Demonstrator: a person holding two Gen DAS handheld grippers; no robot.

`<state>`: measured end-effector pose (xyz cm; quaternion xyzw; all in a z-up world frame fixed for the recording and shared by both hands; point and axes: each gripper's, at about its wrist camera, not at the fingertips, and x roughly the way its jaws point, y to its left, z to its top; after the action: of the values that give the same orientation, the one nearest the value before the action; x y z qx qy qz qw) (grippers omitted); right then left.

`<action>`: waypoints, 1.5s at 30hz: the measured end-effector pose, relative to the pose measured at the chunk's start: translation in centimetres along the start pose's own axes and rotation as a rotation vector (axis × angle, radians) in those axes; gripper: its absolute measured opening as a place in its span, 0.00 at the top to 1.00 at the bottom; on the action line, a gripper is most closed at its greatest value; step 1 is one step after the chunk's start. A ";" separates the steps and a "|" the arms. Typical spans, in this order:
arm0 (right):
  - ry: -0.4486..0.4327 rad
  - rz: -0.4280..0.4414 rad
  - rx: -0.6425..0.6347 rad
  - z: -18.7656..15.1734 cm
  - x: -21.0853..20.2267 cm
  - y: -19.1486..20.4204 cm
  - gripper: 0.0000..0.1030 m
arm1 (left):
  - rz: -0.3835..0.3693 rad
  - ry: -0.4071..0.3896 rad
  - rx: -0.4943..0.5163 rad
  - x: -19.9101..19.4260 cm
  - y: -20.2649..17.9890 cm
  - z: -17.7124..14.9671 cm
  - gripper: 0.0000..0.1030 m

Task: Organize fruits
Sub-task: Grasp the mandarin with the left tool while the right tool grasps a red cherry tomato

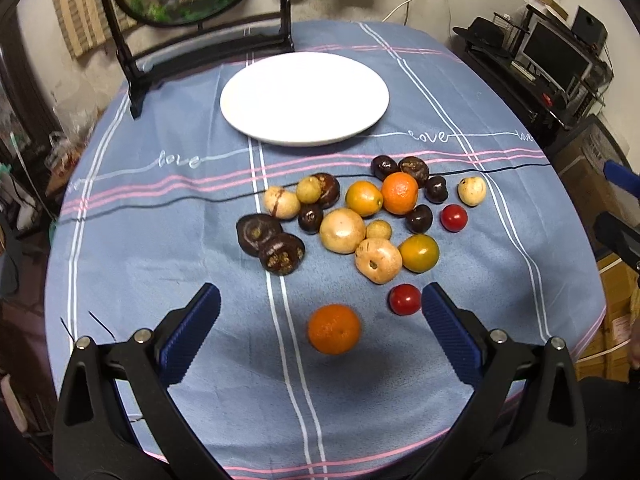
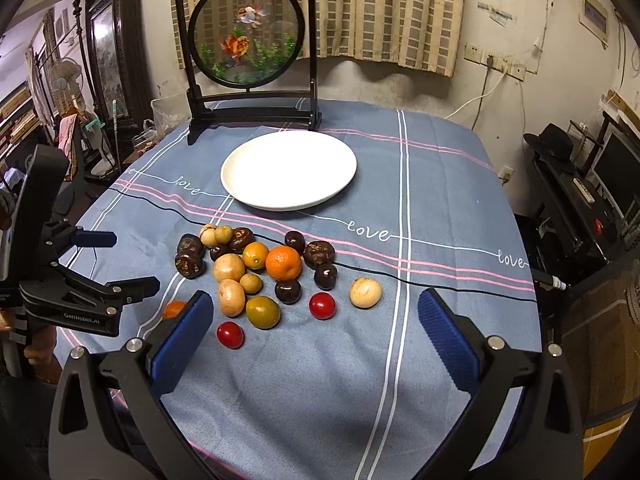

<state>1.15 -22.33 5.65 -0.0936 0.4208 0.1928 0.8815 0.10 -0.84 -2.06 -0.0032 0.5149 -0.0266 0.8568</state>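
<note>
Your left gripper (image 1: 320, 312) hangs low over the near edge of the table, its blue pads (image 1: 192, 332) spread wide with nothing between them but cloth and one lone orange (image 1: 334, 329), which sits in the lower centre of the left wrist view, apart from the rest of the fruit. That framing suggests you are lining up on this orange first, since it is the nearest piece and has clear room on both sides. A red cherry tomato (image 1: 405, 299) lies just beside the right-hand pad, so a closing stroke from here could nudge it.

The main heap of fruit (image 1: 352, 216) fills the middle of the frame: dark water-chestnut-like pieces, pale round ones, yellow-green citrus, a second orange (image 1: 399, 193) and another tomato (image 1: 453, 217), many touching. Above them, in the upper centre, the white plate (image 1: 304, 98) stands bare on the blue cloth (image 1: 160, 240), the likely place for the sorted fruit.

Your right gripper (image 2: 316, 320) is also fully open and holds nothing. In its view the heap sits centre-left and the plate (image 2: 288, 168) above it, with the framed goldfish screen (image 2: 248, 40) behind at the top. The left gripper (image 2: 100, 280) shows at the left edge, and the lone orange (image 2: 175, 309) peeks out beside the right gripper's left pad. Held back and high, the right side seems to be waiting its turn.
</note>
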 end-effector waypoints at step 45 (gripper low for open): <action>0.167 0.239 0.036 -3.5 7.9 -1.2 0.01 | -0.015 0.064 -0.034 5.6 5.6 -6.7 0.58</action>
<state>3.70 -22.54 -2.68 -0.0427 0.5041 0.2805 0.8157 -2.96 4.62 -10.30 -0.0206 0.5424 -0.0243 0.8395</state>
